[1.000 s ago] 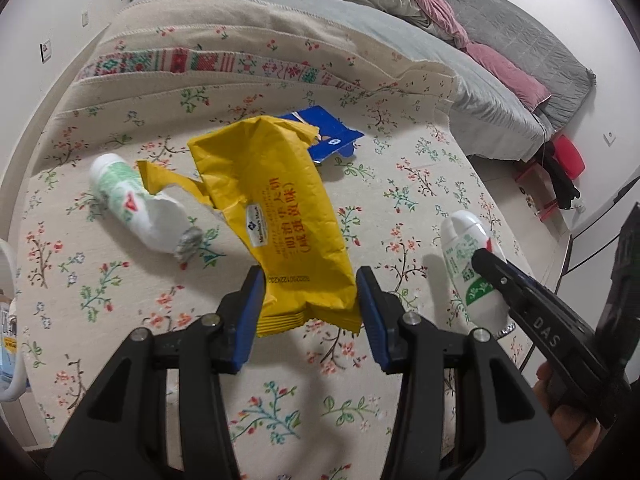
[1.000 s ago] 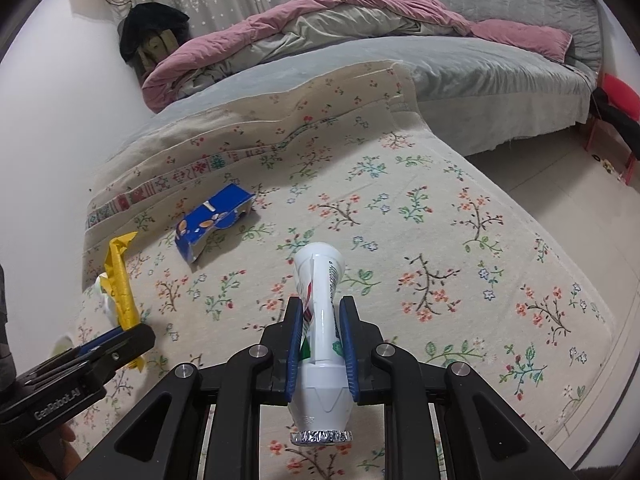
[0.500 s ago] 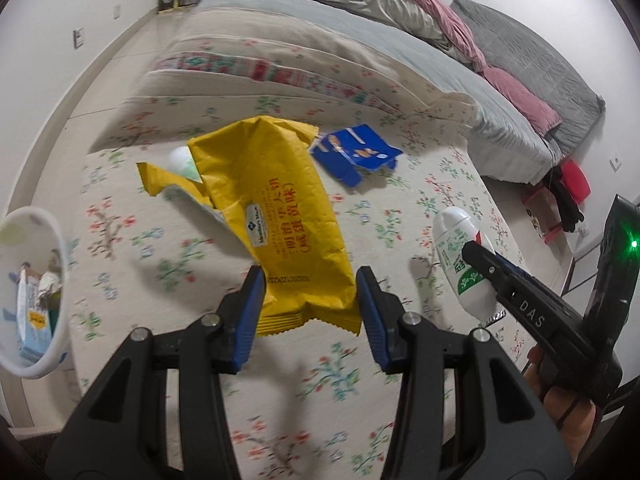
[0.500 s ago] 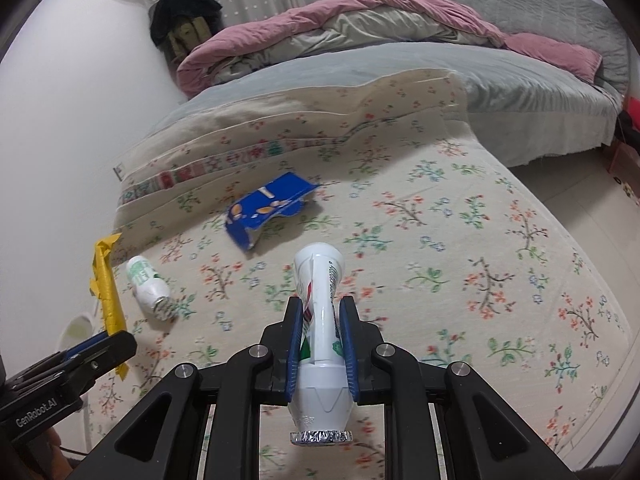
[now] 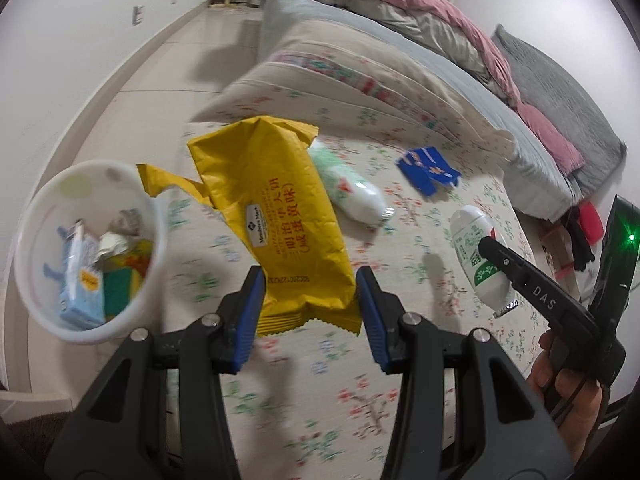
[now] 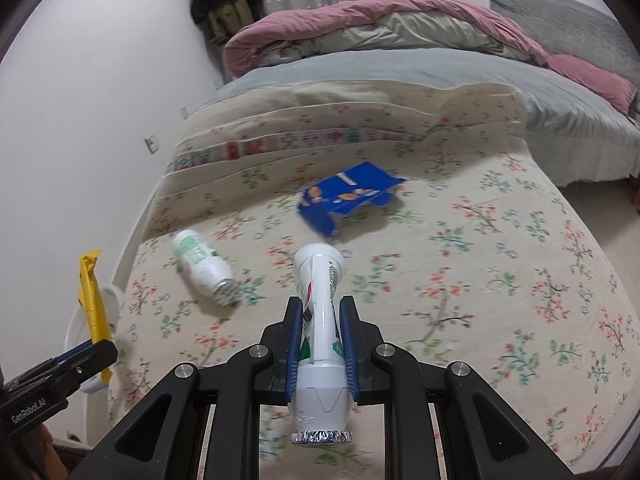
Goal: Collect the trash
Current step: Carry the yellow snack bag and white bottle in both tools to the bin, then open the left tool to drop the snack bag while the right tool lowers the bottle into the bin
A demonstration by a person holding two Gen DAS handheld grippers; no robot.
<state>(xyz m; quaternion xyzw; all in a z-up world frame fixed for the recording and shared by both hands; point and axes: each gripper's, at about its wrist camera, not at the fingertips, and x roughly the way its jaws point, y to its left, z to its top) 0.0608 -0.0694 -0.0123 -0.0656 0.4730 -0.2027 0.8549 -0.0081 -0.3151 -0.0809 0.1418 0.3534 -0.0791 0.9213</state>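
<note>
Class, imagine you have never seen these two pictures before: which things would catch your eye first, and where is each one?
First, the crinkled yellow foil snack bag, clamped in the left gripper in the middle of its view. Next, the small white plastic drink bottle with green print, squeezed in the right gripper, foil mouth towards the camera. Then the round white plastic bin at left, already holding cartons and wrappers, beside the floral bedspread.
</note>
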